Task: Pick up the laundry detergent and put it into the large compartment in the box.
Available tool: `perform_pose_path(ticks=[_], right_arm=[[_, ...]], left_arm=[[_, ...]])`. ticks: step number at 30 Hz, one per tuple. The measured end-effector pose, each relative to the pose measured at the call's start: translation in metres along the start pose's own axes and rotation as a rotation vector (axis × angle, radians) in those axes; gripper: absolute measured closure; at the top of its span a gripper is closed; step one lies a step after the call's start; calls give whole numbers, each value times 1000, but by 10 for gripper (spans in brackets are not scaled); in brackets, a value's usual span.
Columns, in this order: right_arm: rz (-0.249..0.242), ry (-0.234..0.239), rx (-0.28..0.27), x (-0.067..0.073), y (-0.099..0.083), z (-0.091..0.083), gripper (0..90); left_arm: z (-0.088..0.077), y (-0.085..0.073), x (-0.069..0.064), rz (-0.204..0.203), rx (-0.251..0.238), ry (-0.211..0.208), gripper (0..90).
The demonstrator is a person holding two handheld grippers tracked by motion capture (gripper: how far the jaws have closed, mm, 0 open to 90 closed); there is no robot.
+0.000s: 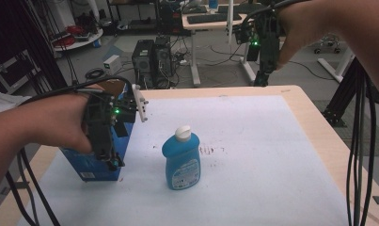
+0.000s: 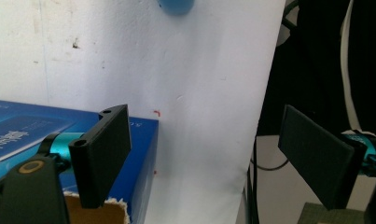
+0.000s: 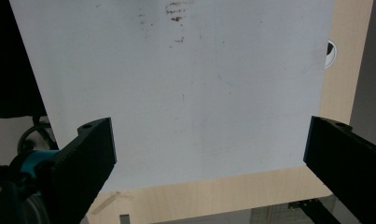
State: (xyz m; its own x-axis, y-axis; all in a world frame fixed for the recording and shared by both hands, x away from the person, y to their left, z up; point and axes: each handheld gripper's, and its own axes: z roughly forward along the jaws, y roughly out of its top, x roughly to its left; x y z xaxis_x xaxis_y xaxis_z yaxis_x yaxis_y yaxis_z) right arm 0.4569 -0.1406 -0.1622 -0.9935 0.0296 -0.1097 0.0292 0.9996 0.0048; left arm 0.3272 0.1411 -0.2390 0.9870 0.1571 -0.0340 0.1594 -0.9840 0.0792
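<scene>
blue box (image 2: 31, 135) lies under left gripper's (image 2: 209, 154) spread jaws.

Bottle (image 1: 181, 159): upright on the sheet (image 1: 253, 155), near the table's (image 1: 314, 117) middle, right of the box.
Box (image 1: 95, 165): at the sheet's left edge, just beside the bottle.
Left gripper (image 1: 114, 160): over the box's near corner, pointing down.
Right gripper (image 1: 261, 80): raised above the table's far edge, well apart from the bottle.
Sheet: spread over the tabletop.
</scene>
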Motion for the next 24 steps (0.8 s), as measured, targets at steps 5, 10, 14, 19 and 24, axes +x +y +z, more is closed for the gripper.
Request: perform_pose_path(ticks=[5,10,14,19,24], right_arm=[[-6,2,-12,-1,3,0,13],[-12,5,-17,-3,0,0,13],[-2,-2,-29,-3,-5,-4,13],[17,-19,-14,-1,-13,-7,13],[13,-23,-22,0,-17,-9,13]], left_arm=[[-5,2,-1,-18,-13,33,172],[-14,7,-2,-51,-58,50,172],[-17,18,-4,-57,-82,60,172],[-18,32,-1,-75,-131,58,172],[-12,44,4,-82,-148,46,172]])
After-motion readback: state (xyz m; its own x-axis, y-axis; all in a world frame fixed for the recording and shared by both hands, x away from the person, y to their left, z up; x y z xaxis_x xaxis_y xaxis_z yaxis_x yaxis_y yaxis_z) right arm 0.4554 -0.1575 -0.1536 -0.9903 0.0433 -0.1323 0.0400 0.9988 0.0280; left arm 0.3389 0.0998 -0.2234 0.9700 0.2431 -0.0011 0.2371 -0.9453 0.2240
